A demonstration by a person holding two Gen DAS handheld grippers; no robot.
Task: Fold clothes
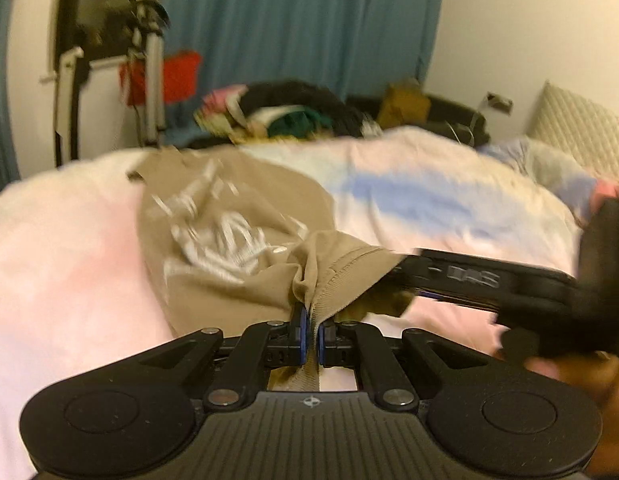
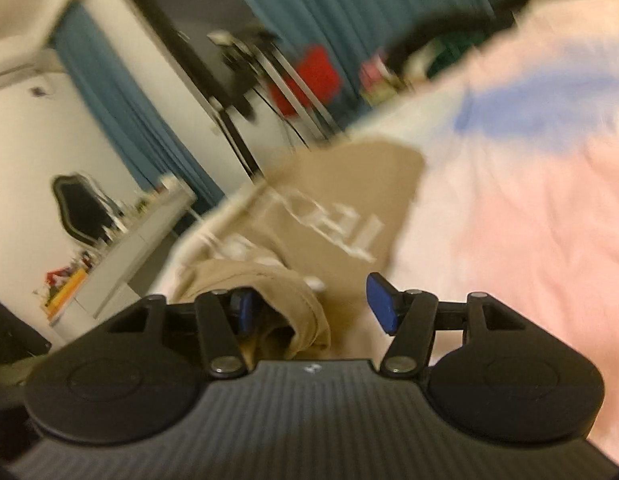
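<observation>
The left gripper is closed, its blue pads pinching a ribbed hem of the tan T-shirt, which lies with white lettering at the centre of the left wrist frame on the pink and blue bedspread. The right gripper has its jaws spread apart, with a bunched fold of the shirt against its left pad at lower centre. A pile of clothes lies behind, at upper centre, before a teal curtain.

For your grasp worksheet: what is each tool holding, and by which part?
The left tool is shut on the tan shirt, pinching its ribbed edge. The right tool is open, holding nothing.
</observation>
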